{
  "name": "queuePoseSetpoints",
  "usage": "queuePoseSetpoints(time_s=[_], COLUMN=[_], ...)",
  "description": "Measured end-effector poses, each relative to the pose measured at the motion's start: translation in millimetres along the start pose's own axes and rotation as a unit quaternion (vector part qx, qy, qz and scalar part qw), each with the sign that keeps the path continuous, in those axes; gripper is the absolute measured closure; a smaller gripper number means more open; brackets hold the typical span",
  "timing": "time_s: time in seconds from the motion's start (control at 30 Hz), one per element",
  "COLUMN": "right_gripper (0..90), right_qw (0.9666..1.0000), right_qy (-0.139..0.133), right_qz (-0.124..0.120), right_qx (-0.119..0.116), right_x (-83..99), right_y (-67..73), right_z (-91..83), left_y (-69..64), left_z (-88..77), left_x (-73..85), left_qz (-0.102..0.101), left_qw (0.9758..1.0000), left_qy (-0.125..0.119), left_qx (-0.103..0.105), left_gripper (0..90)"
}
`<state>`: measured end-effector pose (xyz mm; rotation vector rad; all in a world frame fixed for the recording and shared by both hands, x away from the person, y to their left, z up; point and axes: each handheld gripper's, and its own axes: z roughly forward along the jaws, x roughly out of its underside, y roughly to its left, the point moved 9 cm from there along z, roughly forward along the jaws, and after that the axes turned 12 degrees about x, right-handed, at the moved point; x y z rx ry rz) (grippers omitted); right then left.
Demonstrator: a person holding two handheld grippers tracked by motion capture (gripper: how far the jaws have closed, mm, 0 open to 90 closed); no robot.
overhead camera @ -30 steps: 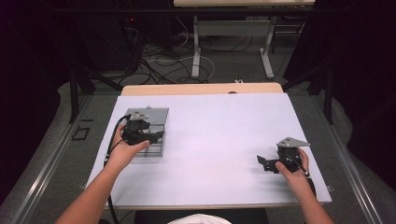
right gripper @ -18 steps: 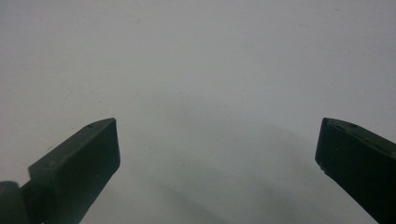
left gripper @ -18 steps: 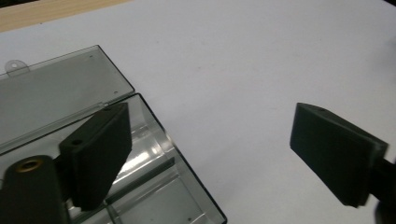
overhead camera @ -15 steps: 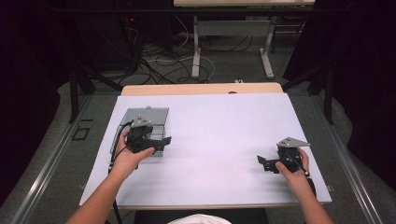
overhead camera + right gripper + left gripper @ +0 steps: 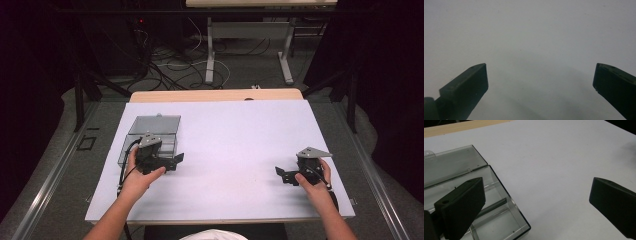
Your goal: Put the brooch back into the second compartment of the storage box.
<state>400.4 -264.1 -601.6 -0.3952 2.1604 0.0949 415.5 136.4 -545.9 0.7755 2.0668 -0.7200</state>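
Note:
A clear plastic box [image 5: 150, 135] stands at the table's left with its lid [image 5: 451, 165] folded flat behind it; the tray [image 5: 499, 220] looks empty. My left gripper [image 5: 172, 161] hovers at the box's near right corner. In the left gripper view, my left gripper [image 5: 536, 181] has one jaw over the tray and the other over the bare table. Its jaws have just been opening and stand wide, with only the box's corner below the gap and nothing pressed. At the near right, my right gripper [image 5: 281, 175] rests open; in its own view my right gripper [image 5: 540, 66] faces bare table.
A white sheet [image 5: 230, 135] covers the table, with a wooden strip [image 5: 215, 95] along its far edge. Beyond are metal table legs [image 5: 210, 55] and cables [image 5: 160, 60] on the dark floor. The person's forearms come in from the bottom.
The left gripper has slid a little toward the near side and right, off the box's middle, and its jaws have spread wider. The right gripper has kept still.

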Motion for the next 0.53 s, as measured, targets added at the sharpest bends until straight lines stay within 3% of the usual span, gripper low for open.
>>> queuePoseSetpoints(time_s=[0.2, 0.33, 0.53], right_gripper=[0.0, 0.0, 0.0], right_qw=[1.0, 1.0, 1.0], right_qy=[-0.001, 0.0, -0.002], right_qz=[0.0, -0.001, -0.003], right_qx=[0.0, 0.002, 0.0], right_x=[-0.3, -0.4, -0.5], right_y=[0.3, 0.2, -0.1], right_z=[-0.2, -0.5, -0.6], left_y=[-2.9, 1.7, 4.2], left_z=[-6.9, -11.3, -16.2], left_x=[7.9, 13.4, 21.1], left_qz=[-0.003, 0.006, -0.013], left_qw=[1.0, 0.9997, 0.9995], left_qy=[-0.007, -0.007, -0.021], left_qx=[-0.001, -0.021, -0.02], left_gripper=[0.4, 0.4, 0.4])
